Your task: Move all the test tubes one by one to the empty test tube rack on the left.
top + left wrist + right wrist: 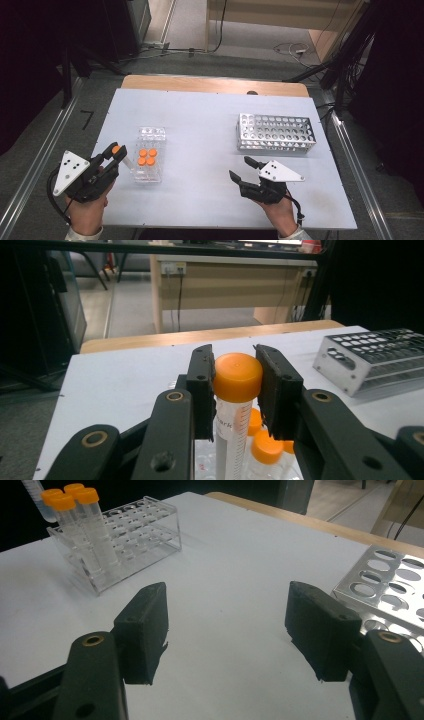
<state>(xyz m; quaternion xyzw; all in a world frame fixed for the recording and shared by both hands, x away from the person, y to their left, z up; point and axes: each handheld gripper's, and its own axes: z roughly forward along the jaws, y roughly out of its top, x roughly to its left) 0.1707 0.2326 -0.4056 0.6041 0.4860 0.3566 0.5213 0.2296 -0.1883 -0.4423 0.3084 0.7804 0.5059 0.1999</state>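
While the high view looks down on the white tabletop [200, 110], the left gripper [118, 151] sits at the near left edge, clenched on an orange-capped tube [116, 149] just left of the clear rack [148, 154], where four more capped tubes [146, 157] stand; the metal rack [276, 133] lies well apart on the far right, and the right gripper [245, 167] rests near it, jaws spread with nothing between them. Any carry to that metal rack, if that is the aim, would run rightward across the tabletop, and the right gripper is the nearer of the two to it. From the left gripper view, the tube [231, 405] stands upright with its long axis vertical, the pads pressing just under and against the cap, the metal rack [372, 357] off to the right and farther away; the tube's lower end is cut off by the frame, so I cannot tell whether its tip has cleared the clear rack. From the right gripper view, the released right gripper [227, 630] faces bare tabletop, with the clear rack [125, 540] far left, the metal rack [390, 590] cropped at right, and a blurred tube tip [37, 497], probably the held one, at the top corner.
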